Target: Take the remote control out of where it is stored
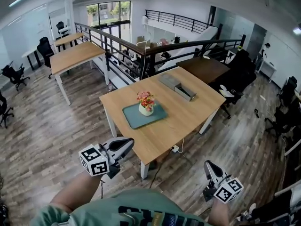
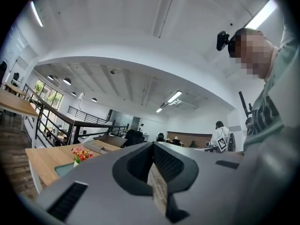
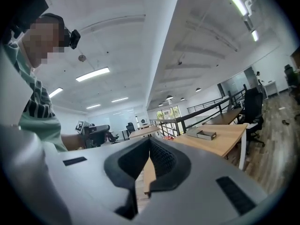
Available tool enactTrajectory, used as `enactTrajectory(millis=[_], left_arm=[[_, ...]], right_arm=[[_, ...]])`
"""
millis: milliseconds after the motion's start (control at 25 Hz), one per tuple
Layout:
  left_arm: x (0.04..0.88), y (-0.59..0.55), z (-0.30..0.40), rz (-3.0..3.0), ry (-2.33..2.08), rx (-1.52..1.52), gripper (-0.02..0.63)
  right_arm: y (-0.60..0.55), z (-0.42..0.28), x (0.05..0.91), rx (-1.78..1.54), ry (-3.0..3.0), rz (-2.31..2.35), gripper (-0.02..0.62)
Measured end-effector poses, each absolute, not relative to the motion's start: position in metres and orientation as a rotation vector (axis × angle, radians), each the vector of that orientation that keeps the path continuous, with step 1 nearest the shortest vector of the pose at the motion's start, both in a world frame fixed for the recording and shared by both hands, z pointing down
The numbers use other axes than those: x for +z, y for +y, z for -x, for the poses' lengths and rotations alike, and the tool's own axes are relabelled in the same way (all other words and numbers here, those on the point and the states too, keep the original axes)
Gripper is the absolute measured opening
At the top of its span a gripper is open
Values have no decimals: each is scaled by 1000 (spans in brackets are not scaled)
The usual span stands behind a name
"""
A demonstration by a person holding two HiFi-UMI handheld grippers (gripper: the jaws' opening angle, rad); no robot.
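Note:
No remote control shows in any view. A grey box (image 1: pixel 186 92) lies on the far right part of the wooden table (image 1: pixel 188 119), its lid (image 1: pixel 169 80) beside it; what is inside is too small to tell. The same box (image 3: pixel 206 134) appears in the right gripper view and faintly as box (image 2: pixel 96 146) in the left gripper view. My left gripper (image 1: pixel 129 143) hovers off the table's near left corner, jaws together and empty. My right gripper (image 1: pixel 207 164) is over the floor off the near right side, shut and empty. Both point towards the table.
A vase of flowers (image 1: pixel 146 102) stands on a teal mat (image 1: pixel 136 118) mid-table. A black railing (image 1: pixel 127 51) runs behind the table. Office chairs (image 1: pixel 237 76) crowd its right side, and a cable (image 1: pixel 176 149) hangs under the front edge. More desks (image 1: pixel 75 55) stand at the far left.

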State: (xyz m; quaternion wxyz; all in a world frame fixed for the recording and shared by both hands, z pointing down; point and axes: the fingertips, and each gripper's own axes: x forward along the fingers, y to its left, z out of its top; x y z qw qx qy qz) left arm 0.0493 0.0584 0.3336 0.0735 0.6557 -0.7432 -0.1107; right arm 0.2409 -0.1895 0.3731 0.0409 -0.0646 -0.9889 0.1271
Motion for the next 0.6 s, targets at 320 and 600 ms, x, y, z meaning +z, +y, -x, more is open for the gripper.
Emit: enactTrajectory(millis=[320, 600], left_arm=[[358, 59, -2, -1817, -2318, -329, 3], [375, 54, 102, -1861, -2330, -398, 3]], right_arm=[[-218, -164, 396, 416, -2978, 336, 6], [-210, -52, 380, 308, -2951, 354, 6]])
